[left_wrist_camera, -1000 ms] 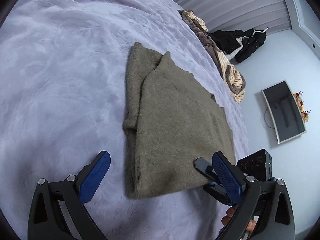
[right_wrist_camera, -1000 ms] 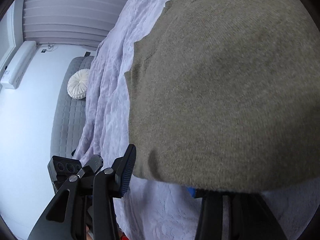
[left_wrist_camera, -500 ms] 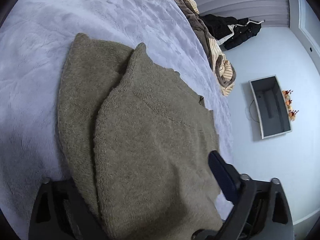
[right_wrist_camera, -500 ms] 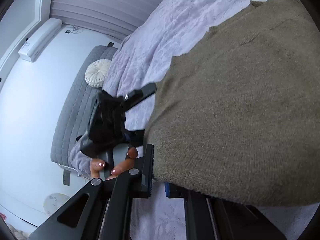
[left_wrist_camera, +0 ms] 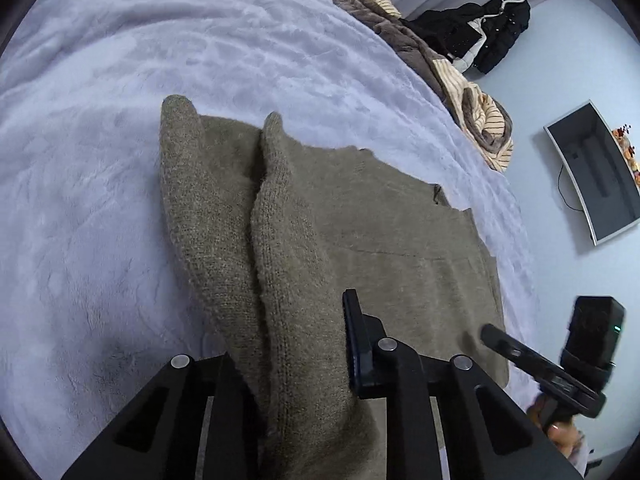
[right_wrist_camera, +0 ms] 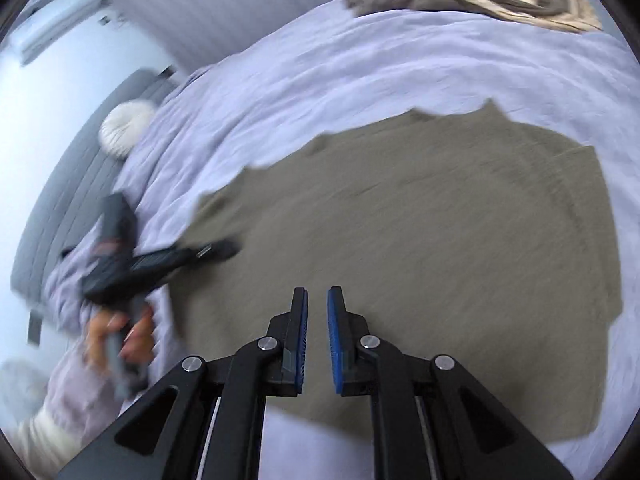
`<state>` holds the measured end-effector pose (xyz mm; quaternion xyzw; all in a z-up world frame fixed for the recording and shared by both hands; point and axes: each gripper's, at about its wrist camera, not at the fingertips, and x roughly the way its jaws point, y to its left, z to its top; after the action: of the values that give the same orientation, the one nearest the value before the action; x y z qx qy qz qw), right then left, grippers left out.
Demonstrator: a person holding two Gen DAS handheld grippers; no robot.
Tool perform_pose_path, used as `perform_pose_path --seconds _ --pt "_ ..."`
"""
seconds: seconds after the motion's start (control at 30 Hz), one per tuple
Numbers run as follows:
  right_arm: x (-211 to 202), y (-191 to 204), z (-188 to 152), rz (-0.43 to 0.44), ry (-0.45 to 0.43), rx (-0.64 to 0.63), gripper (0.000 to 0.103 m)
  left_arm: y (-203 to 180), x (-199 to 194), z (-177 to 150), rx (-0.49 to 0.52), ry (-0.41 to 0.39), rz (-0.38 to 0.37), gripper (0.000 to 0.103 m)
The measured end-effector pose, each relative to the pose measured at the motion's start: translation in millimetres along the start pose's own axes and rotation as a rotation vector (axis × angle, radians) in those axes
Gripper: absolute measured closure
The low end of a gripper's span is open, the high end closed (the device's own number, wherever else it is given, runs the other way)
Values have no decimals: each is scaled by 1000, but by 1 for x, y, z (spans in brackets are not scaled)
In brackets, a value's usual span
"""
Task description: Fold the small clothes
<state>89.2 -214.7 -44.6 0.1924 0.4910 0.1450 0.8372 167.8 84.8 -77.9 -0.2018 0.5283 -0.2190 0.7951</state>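
An olive-brown knitted sweater [left_wrist_camera: 360,240] lies partly folded on the lilac bedspread [left_wrist_camera: 120,160]. My left gripper [left_wrist_camera: 296,344] is shut on the sweater's near edge, with a thick fold of knit between its jaws; the left finger is hidden under the cloth. In the blurred right wrist view the sweater [right_wrist_camera: 440,240] lies flat ahead. My right gripper [right_wrist_camera: 318,300] hangs just above the sweater's near edge, empty, its blue pads [right_wrist_camera: 335,320] close together with a narrow gap. It also shows in the left wrist view [left_wrist_camera: 540,364], at the sweater's right side.
A heap of brown and striped clothes [left_wrist_camera: 460,92] lies at the bed's far edge, with a black jacket [left_wrist_camera: 480,36] beyond. A monitor [left_wrist_camera: 596,172] hangs on the wall. A round white cushion [right_wrist_camera: 124,128] sits on a grey couch [right_wrist_camera: 60,208].
My left gripper closed on the sweater's near edge. My right gripper let go of the sweater, which now lies flat, and pulled back and up with its jaws nearly closed.
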Motion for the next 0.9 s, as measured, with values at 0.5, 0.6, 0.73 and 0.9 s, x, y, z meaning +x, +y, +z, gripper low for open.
perform_pose_path --seconds 0.5,0.6,0.73,0.9 --pt "38 -76 -23 224 -21 252 102 -234 77 8 369 105 -48 82" --pt "36 -94 -29 309 -43 335 103 -256 102 -7 413 143 -11 81" --pt "29 -107 -33 380 -64 380 103 -273 90 -17 480 118 13 46" --pt "-3 -129 -32 349 -163 450 100 -273 43 -16 491 -42 -38 14"
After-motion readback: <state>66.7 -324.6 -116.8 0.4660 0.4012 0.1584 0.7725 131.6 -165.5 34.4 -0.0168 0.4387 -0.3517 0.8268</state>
